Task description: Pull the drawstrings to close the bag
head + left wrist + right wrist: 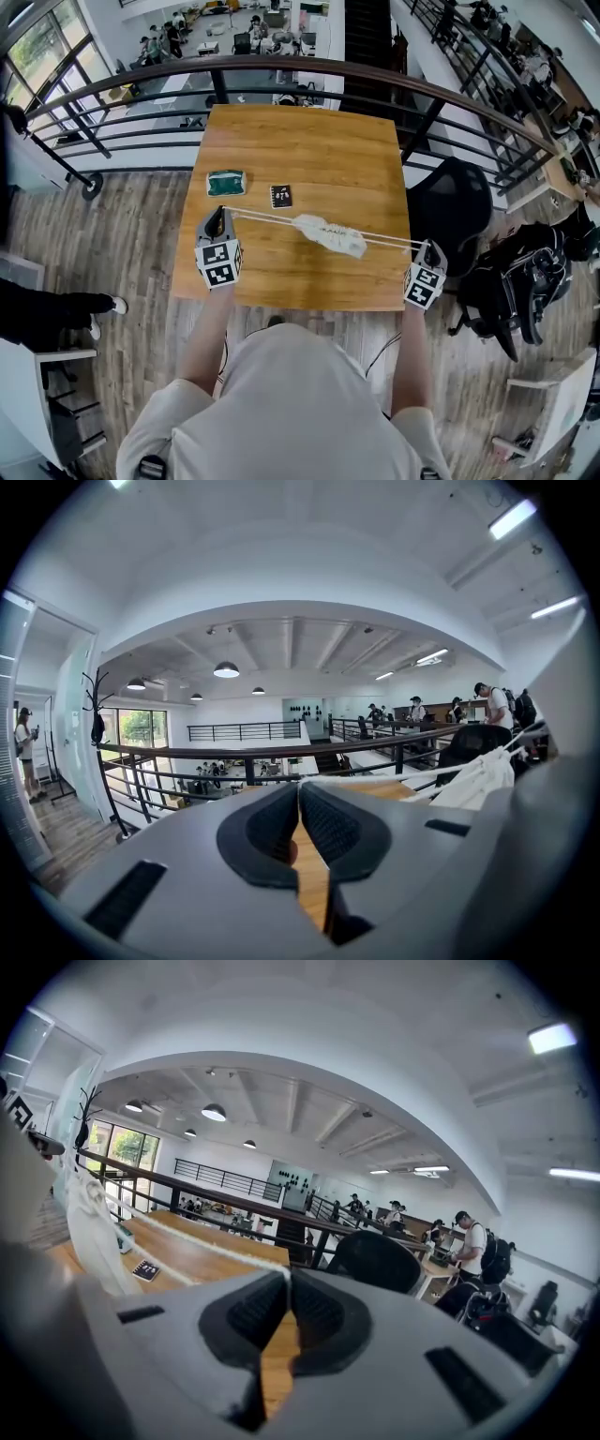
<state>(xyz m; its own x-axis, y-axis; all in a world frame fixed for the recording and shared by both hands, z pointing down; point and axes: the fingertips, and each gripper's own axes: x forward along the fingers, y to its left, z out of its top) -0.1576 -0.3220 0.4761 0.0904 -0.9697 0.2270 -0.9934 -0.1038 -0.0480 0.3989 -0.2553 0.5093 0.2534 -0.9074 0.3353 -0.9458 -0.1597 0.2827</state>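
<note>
Bag [328,234] cinched and strung out over table [309,141]

White fabric bag is bunched narrow and lies slantwise above the near half of the wooden table, between the two grippers. Whether its underside touches the wood is hard to tell from overhead; it may hang just clear.

Left gripper [222,212] is at the table's left side, its jaws pinched together on the left drawstring [261,218], which leaves the tips and runs straight to the bag. In the left gripper view the pads meet at the tip with the cord coming out there.

Right gripper [427,247] is at the near right corner, its jaws likewise clamped on the right drawstring [386,240]. Both cords look taut.

Further back on the table are a green pouch [226,182] and, just right of it, a small black card [280,196], both apart from the bag.
</note>
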